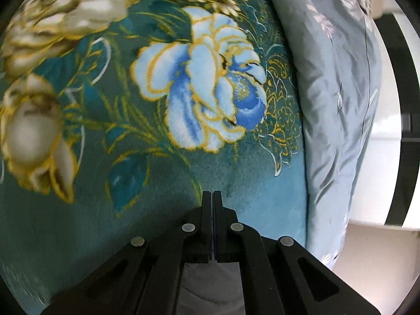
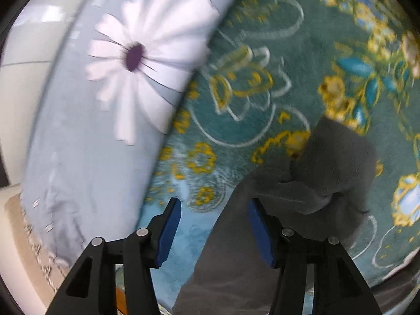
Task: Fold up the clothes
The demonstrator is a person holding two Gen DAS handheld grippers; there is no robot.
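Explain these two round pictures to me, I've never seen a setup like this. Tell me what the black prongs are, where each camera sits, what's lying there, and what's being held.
The black prongs are two-finger grippers, one in each of a person's hands, each carrying its own fisheye camera. The left view shows the left gripper with jaws together above a teal flowered blanket; whether it pinches anything is unclear. The right view shows the right gripper open, holding nothing, over a crumpled grey garment. A light blue daisy-print pillow lies beside the blanket.
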